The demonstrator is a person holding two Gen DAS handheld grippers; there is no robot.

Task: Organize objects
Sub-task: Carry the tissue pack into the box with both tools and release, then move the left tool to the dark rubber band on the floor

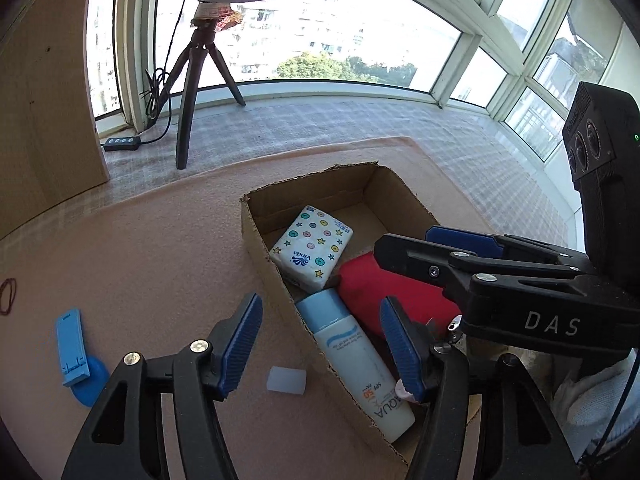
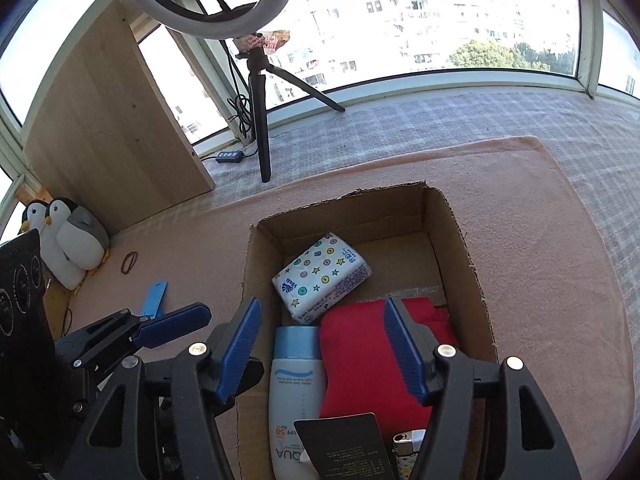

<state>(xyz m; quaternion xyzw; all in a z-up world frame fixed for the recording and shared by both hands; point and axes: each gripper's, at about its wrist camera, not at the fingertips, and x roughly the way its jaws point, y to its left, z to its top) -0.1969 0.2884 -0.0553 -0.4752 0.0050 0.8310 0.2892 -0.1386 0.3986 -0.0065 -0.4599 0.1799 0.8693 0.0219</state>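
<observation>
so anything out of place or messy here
Three things lie outside the box on the mat: a blue stand, a small white cap and rubber bands. Inside, the tissue pack sits askew, overlapping the sunscreen bottle.

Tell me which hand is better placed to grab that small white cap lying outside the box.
Left. The white cap lies on the mat just below the left gripper, whose fingers are open; the right gripper hangs over the cardboard box.
</observation>
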